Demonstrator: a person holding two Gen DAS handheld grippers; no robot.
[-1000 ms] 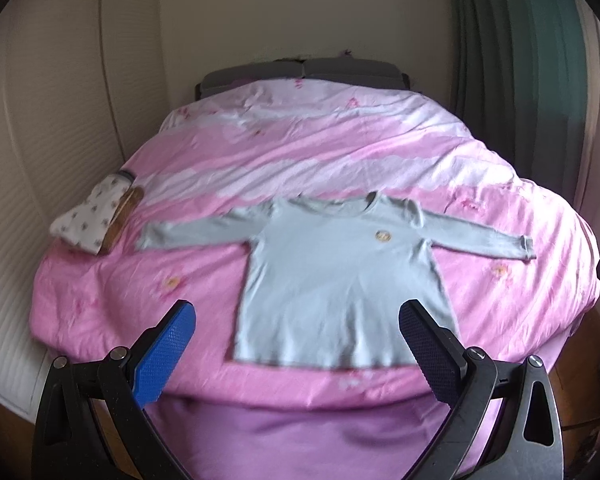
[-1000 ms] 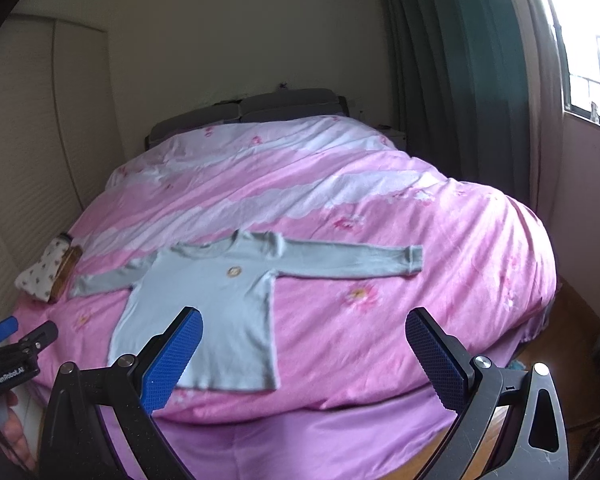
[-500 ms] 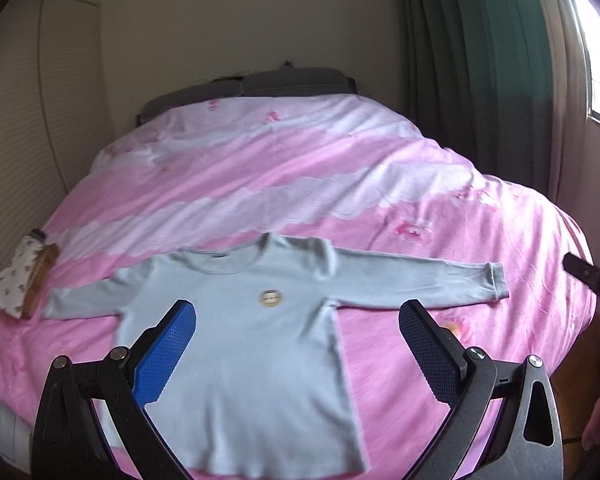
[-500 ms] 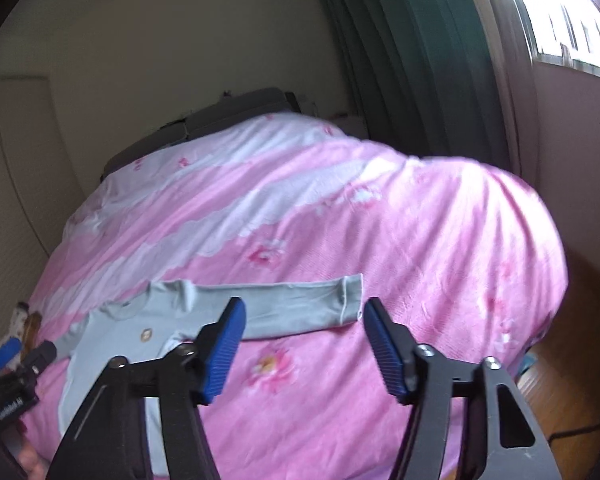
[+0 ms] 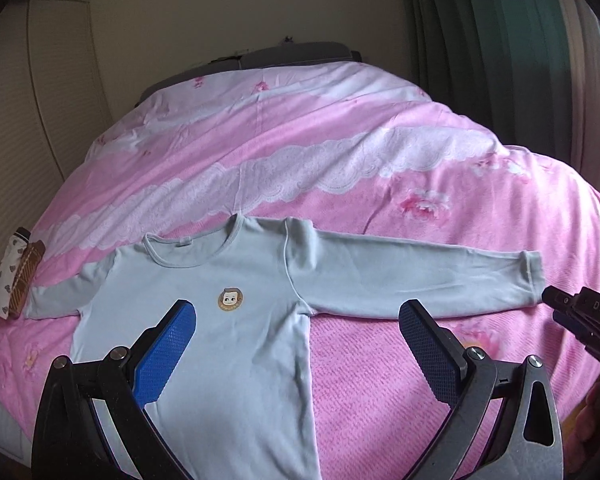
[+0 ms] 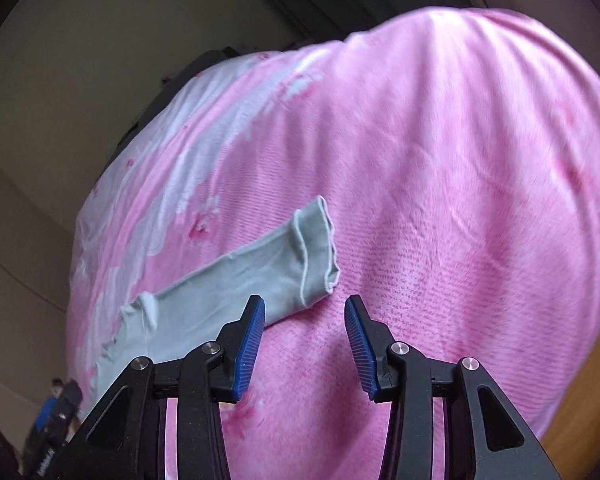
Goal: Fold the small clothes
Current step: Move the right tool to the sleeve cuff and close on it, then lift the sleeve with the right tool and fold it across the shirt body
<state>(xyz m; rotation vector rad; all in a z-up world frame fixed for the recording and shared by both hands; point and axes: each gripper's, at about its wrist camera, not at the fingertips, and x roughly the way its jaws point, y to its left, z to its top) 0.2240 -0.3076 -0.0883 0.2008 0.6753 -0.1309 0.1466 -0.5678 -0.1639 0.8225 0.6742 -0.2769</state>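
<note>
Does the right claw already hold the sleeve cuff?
No. The right claw is open above the pink blanket, and the cuff lies free ahead of it.

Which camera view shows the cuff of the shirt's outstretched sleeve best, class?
The right wrist view: the cuff lies close and large just ahead of the right gripper, with its stitched hem clear. The left wrist view shows the same cuff small, far to the side.

We see a small pale grey-blue long-sleeved knit shirt [image 5: 236,320] lying flat and face up on the pink bedcover, both sleeves spread straight out sideways. A round cartoon-face badge [image 5: 230,299] sits on its chest. The turned-back cuff [image 6: 316,256] of one sleeve gapes slightly.
</note>
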